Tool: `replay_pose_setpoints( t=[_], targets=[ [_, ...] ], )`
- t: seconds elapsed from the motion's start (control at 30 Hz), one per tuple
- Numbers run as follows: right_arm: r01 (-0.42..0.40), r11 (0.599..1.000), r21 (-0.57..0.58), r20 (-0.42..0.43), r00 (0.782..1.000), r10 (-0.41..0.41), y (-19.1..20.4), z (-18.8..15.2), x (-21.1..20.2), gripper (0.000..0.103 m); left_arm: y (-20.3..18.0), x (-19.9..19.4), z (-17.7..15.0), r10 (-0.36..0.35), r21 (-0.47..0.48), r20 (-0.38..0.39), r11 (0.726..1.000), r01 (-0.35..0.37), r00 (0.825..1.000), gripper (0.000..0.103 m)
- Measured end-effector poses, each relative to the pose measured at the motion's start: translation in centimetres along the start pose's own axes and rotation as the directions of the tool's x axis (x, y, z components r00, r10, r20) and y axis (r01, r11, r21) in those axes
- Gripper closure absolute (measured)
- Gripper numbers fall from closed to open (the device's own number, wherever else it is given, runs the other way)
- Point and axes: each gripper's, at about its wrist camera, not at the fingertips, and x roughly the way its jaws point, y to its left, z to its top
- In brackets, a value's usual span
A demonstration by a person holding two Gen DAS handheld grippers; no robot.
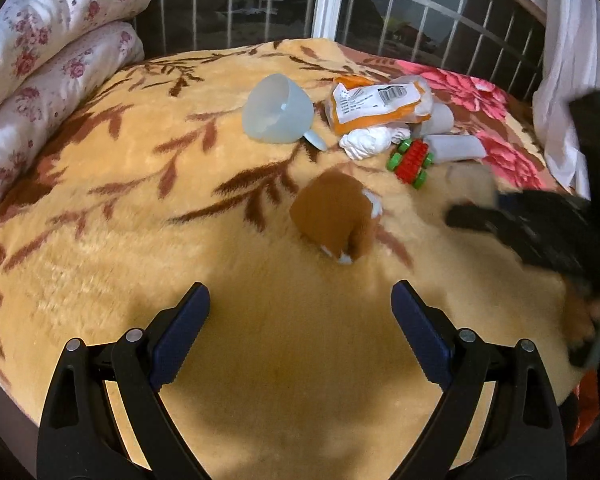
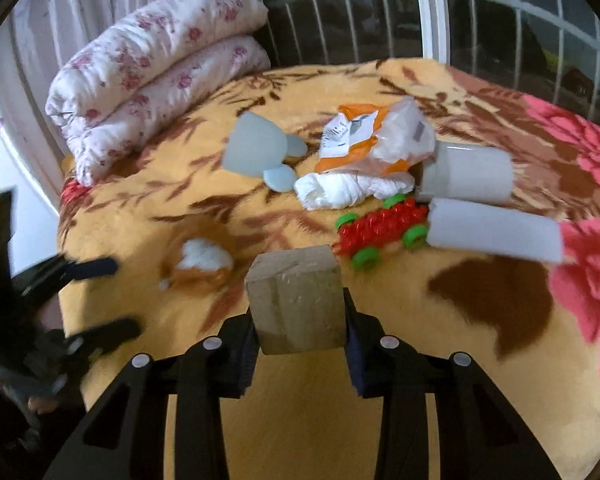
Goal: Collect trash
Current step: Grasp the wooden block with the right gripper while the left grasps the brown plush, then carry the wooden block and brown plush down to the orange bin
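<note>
My right gripper [image 2: 300, 320] is shut on a tan cardboard block [image 2: 296, 300] and holds it above the blanket; it shows blurred in the left wrist view [image 1: 472, 178]. My left gripper [image 1: 300, 312] is open and empty, low over the blanket in front of a brown and white plush toy [image 1: 336, 216]; it shows blurred at the left of the right wrist view [image 2: 100, 300]. Further back lie an orange and white plastic wrapper [image 1: 376, 104] [image 2: 364, 140], a crumpled white tissue [image 1: 372, 140] [image 2: 348, 192] and two white rolls [image 2: 472, 172] [image 2: 496, 232].
A pale blue plastic cup [image 1: 276, 108] [image 2: 256, 148] lies on its side. A red and green toy car [image 1: 412, 160] [image 2: 380, 232] sits by the rolls. A folded floral quilt [image 1: 48, 64] [image 2: 160, 76] lies at the left. A barred window [image 1: 380, 4] lies behind the bed.
</note>
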Motion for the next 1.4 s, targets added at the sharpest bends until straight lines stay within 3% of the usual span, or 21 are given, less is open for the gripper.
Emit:
replay_pose_setpoints(
  t=[0.17, 0.47, 0.5, 0.57, 0.6, 0.83, 1.03, 1.4],
  targets=[
    [0.021, 0.999, 0.043, 0.012, 1.000, -0.021, 0.1, -3.1, -2.6, 0.067, -1.1, 1.7, 1.6, 0.040, 0.016, -0.003, 0.999, -0.040, 0.999, 0.013],
    [-0.017, 0.982, 0.189, 0.141, 0.990, -0.010, -0.1, -8.5, -8.9, 0.067, -2.3, 5.1, 4.5, 0.069, -0.021, -0.035, 0.997, -0.069, 0.997, 0.013],
    [-0.022, 0.980, 0.195, 0.146, 0.989, -0.007, 0.0, -8.7, -9.1, 0.067, -2.4, 5.7, 4.8, 0.076, -0.022, -0.044, 0.997, -0.077, 0.996, 0.015],
    [-0.039, 0.976, 0.214, 0.155, 0.988, 0.005, 0.3, -9.4, -9.5, 0.067, -2.5, 6.6, 4.9, 0.092, -0.008, -0.075, 0.996, -0.093, 0.993, 0.035],
    [-0.043, 0.975, 0.219, 0.158, 0.987, 0.008, 0.5, -9.7, -9.6, 0.067, -2.5, 7.2, 4.9, 0.109, -0.004, -0.096, 0.994, -0.110, 0.989, 0.039],
    [-0.048, 0.964, 0.262, 0.173, 0.985, 0.002, 1.5, -11.3, -9.7, 0.067, -3.0, 6.7, 4.4, 0.108, 0.027, -0.048, 0.994, -0.107, 0.993, 0.068],
    [-0.030, 0.967, 0.251, 0.174, 0.985, -0.015, 3.4, -12.4, -10.6, 0.067, -3.2, 5.3, 3.6, 0.098, 0.029, -0.008, 0.995, -0.098, 0.995, 0.074],
    [-0.029, 0.974, 0.226, 0.177, 0.984, -0.012, 7.6, -14.4, -12.2, 0.067, -3.1, 0.6, 0.3, 0.097, 0.064, 0.061, 0.993, -0.100, 0.993, 0.075]
  ],
)
